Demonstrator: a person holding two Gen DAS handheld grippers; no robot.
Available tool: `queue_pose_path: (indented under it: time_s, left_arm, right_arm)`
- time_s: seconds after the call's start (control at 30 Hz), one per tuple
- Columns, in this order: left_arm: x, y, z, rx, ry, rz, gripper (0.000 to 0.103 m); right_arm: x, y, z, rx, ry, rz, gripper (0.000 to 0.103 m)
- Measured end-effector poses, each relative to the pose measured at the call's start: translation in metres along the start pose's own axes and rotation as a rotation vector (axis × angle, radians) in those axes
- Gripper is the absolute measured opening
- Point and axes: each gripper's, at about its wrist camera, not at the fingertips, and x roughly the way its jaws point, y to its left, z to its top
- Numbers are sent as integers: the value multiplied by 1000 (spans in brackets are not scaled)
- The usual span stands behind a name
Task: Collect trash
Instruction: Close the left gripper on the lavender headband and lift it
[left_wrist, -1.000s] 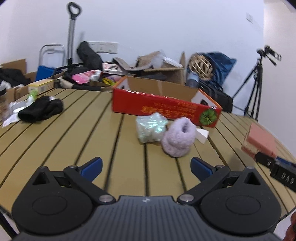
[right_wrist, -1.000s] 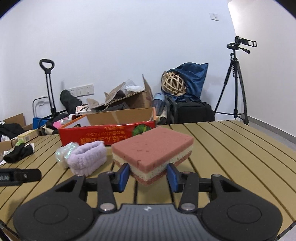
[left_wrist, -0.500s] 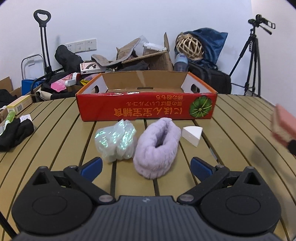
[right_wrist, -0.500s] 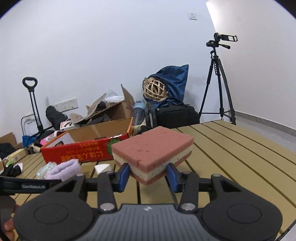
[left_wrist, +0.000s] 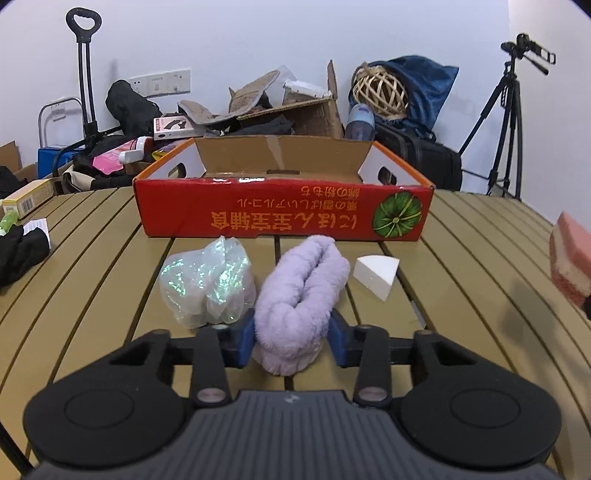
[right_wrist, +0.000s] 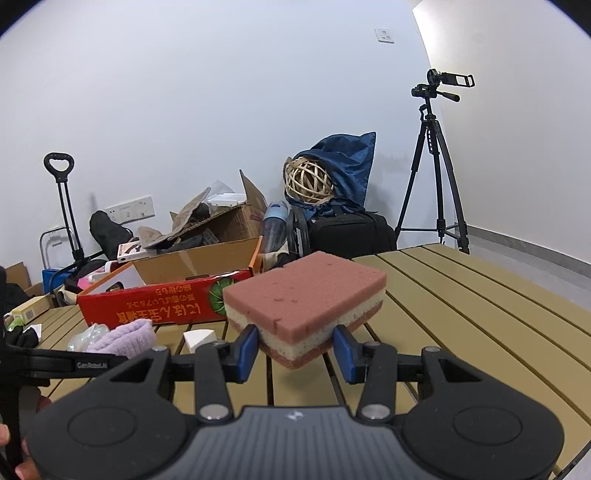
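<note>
This looks like a makeshift recording room or storage corner, not a lived-in home. A camera on a black tripod (right_wrist: 434, 162) stands against bare white walls past the far right corner of the tan slatted surface (right_wrist: 461, 302). Beyond the surface's far edge, clutter is heaped along the wall: an open brown cardboard box (left_wrist: 306, 110) stuffed with scraps, a black folding hand trolley (left_wrist: 83, 74), a black luggage bag (right_wrist: 351, 232) and a woven rattan ball (right_wrist: 308, 181).
</note>
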Motion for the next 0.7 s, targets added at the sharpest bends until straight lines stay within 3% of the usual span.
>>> queue_pose_path:
  time_s: [0.47,0.7]
  left_arm:
    - [-52,-9,-2,51,-100,-19,36]
    - [-90,-2,-11,45,-117,-17,36]
  right_arm:
    - [-16,-3,3,-38,-19,33,43]
    - [-43,-2,8,-91,-47,73,43]
